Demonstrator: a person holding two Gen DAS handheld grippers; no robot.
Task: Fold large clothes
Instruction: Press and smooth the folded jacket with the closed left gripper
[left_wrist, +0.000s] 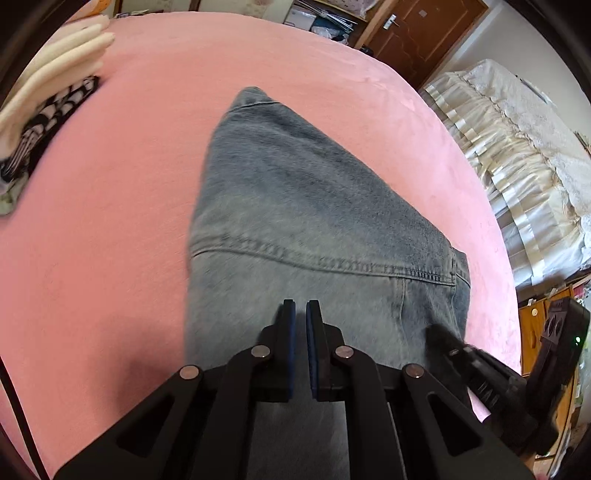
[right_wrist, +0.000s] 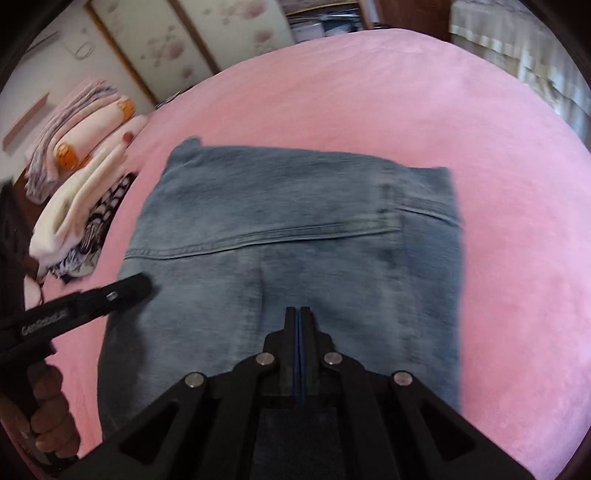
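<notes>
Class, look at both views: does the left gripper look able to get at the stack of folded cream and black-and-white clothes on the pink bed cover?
Probably yes. Only bare pink bed cover lies between the left gripper, over the blue denim jeans, and the stack of folded cream and black-and-white clothes. Its jaws look shut, so they would need opening first.

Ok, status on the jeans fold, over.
Left gripper shut, right gripper shut, both over the jeans; whether either pinches denim, can't tell. Jeans folded on the pink bed. Clothes pile off to the left, clear of the fold.
</notes>
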